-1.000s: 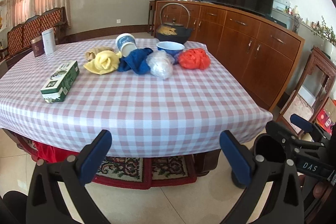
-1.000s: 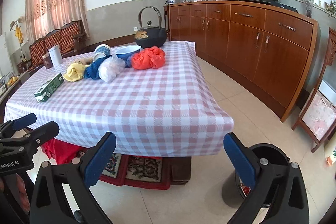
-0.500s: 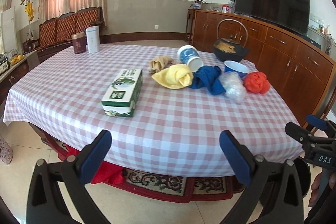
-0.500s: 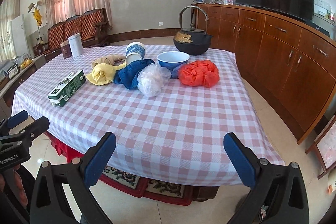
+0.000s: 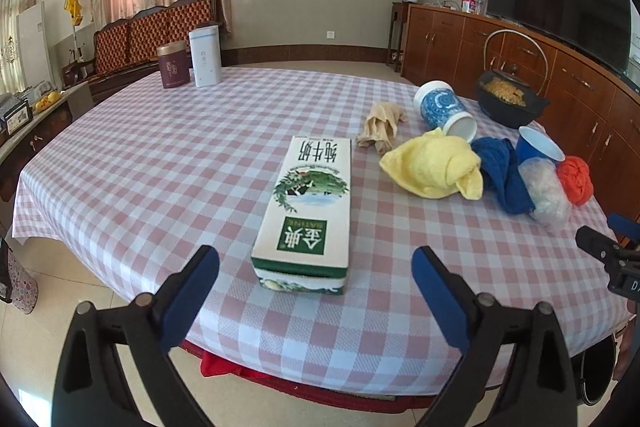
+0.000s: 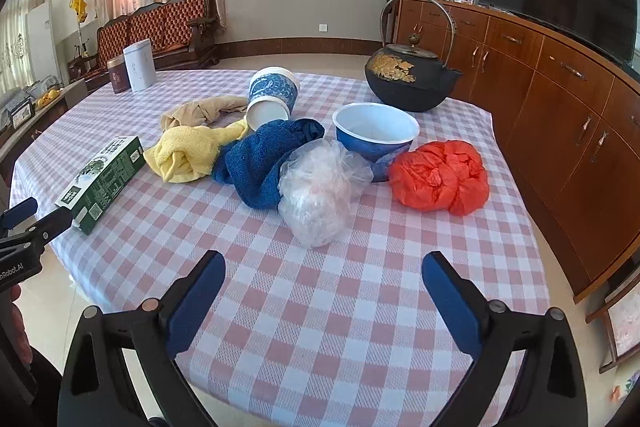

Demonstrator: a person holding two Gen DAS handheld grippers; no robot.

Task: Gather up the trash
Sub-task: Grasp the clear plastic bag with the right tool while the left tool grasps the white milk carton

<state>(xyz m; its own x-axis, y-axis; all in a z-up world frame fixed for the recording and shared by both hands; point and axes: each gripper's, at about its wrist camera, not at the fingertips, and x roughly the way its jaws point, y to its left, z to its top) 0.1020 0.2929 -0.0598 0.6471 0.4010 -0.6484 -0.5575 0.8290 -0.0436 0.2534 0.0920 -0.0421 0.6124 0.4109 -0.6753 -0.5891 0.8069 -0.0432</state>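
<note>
Low in the middle of the left view sits the milk box (image 5: pixel 306 219), just past my left gripper (image 5: pixel 316 263), which is wide with nothing in it; its jaws have just been closing a little. I think the box is stiff card with flat smooth sides, light if it is empty, so I would pinch it across its two long sides near the end by me. My right gripper (image 6: pixel 324 277) is wide too, holds nothing, and has also just been closing a bit. Right above it, mid frame, lies the clear bag (image 6: pixel 320 191), crinkly, soft and likely very light; any bunched part would do. The red bag (image 6: pixel 440 177) to its right looks the same, thin and slippery. Behind them are fluffy yellow (image 6: pixel 188 153) and blue (image 6: pixel 266 157) cloths, a tipped cup (image 6: pixel 272 97) and a round bowl (image 6: pixel 376 135) on the checked tablecloth (image 6: pixel 320 307).
</note>
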